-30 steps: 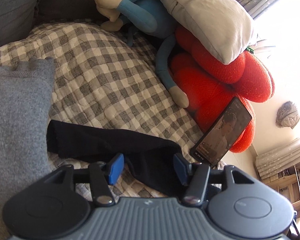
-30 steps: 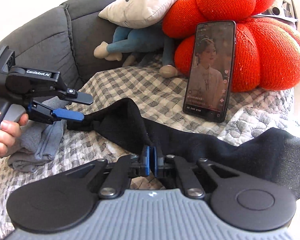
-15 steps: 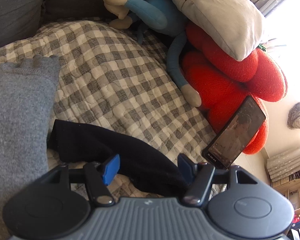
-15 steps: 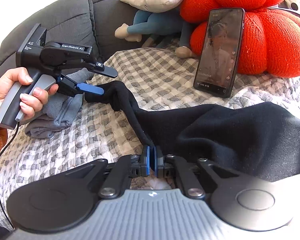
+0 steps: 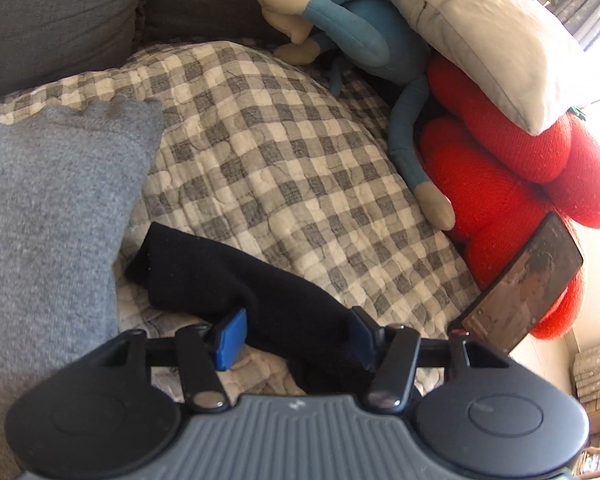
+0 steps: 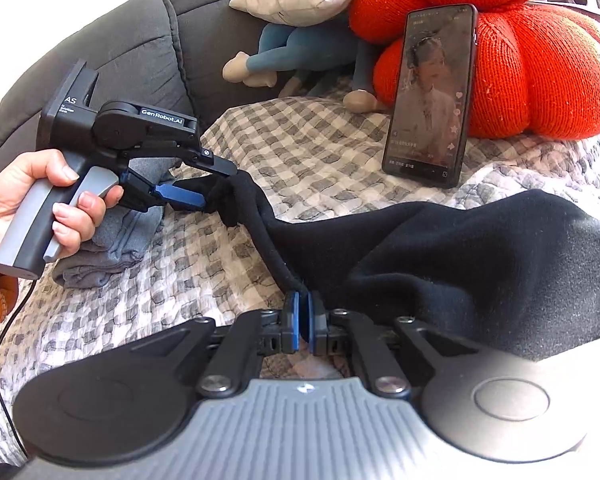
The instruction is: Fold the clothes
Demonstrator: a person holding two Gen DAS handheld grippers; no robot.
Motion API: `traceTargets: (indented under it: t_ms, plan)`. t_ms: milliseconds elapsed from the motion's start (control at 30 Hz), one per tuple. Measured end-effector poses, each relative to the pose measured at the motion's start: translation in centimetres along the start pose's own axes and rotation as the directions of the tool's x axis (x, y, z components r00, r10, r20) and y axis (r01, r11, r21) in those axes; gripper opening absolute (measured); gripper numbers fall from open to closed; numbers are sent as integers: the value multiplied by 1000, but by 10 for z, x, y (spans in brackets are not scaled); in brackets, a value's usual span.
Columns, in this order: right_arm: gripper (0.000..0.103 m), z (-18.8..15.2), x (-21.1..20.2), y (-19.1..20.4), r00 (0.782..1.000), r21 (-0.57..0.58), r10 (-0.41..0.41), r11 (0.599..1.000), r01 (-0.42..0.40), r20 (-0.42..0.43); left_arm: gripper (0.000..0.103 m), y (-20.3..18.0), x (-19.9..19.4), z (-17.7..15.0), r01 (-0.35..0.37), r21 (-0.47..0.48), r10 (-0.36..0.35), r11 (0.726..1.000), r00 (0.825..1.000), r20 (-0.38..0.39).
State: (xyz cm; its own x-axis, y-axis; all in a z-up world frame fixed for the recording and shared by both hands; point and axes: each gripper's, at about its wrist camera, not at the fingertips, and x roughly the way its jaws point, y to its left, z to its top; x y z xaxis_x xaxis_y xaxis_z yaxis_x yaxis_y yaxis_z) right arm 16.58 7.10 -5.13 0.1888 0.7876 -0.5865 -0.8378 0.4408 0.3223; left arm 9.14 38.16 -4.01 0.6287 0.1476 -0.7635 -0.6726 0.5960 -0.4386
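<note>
Right gripper (image 6: 300, 316): jaws pinched tight on an edge of the black garment (image 6: 480, 264), nearest the camera; the cloth runs off to the right and up to the other claw.
Left gripper (image 5: 296, 334): about half wide and closing; the garment's narrow end, probably a sleeve or leg, lies between the fingers (image 5: 230, 338), which are not yet pressing on it in the left wrist view.
Hand (image 6: 40, 200): wraps the left gripper's handle at the left of the right wrist view.
Step in hand: I judge this as securing the second hold, so the garment can be stretched out for a fold.
Next move: the left claw needs to finish its pinch on cloth alone, not on the checked quilt (image 5: 280, 160) beneath.
Grey clothes (image 6: 108, 240): lie folded just beside the left gripper.
Phone (image 6: 430, 92): leans on the orange cushion (image 6: 540, 72), farther back.
Hard to make out: the garment's type and full outline; its right part is cut off.
</note>
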Motion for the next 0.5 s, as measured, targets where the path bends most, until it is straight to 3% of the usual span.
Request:
traceTargets:
  t_ms: [67,167,200,233,333,433,500]
  plan:
    - [5,0,0,0,1000,1,0,1000,0,0,50,-2,4,-3,-46,-17,47,999,998,36]
    - [5,0,0,0,1000,4,0,1000,0,2,25,-4,9,-6,-95,-35,98,995,990,98]
    - [5,0,-1,0,1000,6,0,1000,0,4,10,-4,9,-5,-78,-35,82,996,989,122]
    - [5,0,-1,0,1000,9,1,1000,-1,6,7,-5,10,-4,-61,-34,66,998,987,146]
    - [5,-2,-1,-1,1000,18,4,1000,-4,12,5,-8,9,1,58,9,-58,998,977,204]
    - [5,-1,-2,-2,1000,24,5,1000,-5,15,5,-9,-9,3,211,98,-230,973,935,271]
    - [5,-1,-2,-2,1000,32,5,999,-5,17,5,-10,-21,4,223,146,-257,964,920,295]
